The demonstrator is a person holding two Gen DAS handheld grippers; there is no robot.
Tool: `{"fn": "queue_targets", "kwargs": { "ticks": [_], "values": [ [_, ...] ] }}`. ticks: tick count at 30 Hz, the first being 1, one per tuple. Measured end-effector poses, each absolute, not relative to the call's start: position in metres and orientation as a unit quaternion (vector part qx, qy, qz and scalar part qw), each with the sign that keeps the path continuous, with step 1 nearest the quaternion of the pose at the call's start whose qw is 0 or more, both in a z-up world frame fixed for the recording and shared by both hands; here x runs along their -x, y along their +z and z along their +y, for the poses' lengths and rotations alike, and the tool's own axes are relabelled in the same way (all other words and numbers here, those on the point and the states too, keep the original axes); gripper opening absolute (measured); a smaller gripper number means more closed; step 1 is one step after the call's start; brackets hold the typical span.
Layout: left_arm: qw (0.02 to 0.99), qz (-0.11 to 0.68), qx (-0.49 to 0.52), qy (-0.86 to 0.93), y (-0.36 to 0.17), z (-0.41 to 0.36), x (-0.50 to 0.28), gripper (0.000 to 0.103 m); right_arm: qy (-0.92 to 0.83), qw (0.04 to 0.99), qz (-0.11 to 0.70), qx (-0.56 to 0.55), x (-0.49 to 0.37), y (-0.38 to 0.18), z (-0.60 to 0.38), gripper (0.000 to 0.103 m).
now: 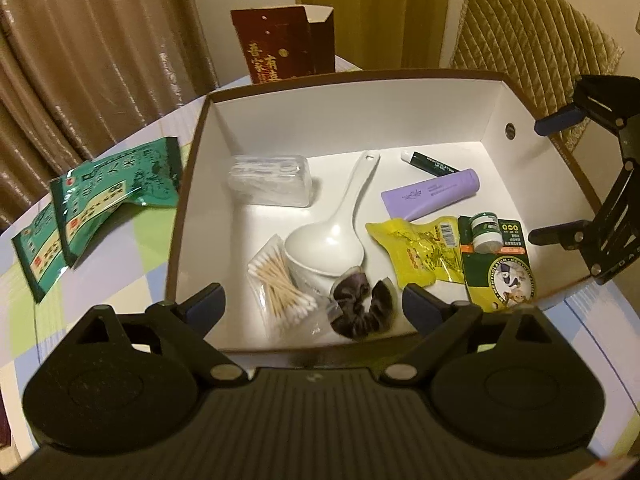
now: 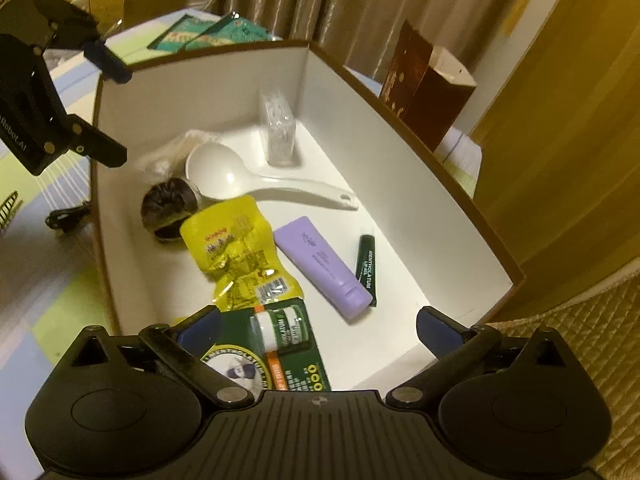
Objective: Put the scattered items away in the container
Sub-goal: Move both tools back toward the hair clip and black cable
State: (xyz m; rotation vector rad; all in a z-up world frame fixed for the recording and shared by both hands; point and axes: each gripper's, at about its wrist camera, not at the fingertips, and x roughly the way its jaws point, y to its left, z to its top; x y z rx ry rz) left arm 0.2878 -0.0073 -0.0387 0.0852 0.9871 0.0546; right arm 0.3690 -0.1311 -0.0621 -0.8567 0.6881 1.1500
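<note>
White cardboard box (image 1: 400,116) is sitting on the checkered tablecloth (image 1: 100,264), already holding most items: white ladle (image 1: 340,224), cotton swab pack (image 1: 280,292), dark scrunchie (image 1: 356,308), clear plastic case (image 1: 272,180), purple tube (image 1: 432,192), green lip balm stick (image 1: 432,159), yellow snack packet (image 1: 416,256), and Mentholatum blister card (image 1: 496,264) at the near right. Two green sachets (image 1: 100,204) are lying outside, left of the box, so the task looks nearly done with those left. Left gripper (image 1: 312,304) is hovering over the near edge, fingers spread wide, nothing between. Right gripper (image 2: 320,330) is hanging above the blister card, fingers apart, gripping nothing.
</note>
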Motion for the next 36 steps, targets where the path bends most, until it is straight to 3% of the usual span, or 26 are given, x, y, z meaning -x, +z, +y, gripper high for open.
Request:
{"fn": "queue_targets", "kwargs": {
  "ticks": [23, 36],
  "values": [
    [0.914, 0.402, -0.003, 0.048, 0.026, -0.015, -0.154, 0.094, 0.536, 0.748, 0.281, 0.274, -0.259, -0.009, -0.182, 0.101],
    [0.898, 0.430, 0.029, 0.089, 0.007, 0.001, -0.072, 0.094, 0.555, 0.732, 0.305, 0.250, -0.194, -0.025, -0.184, 0.101]
  ]
}}
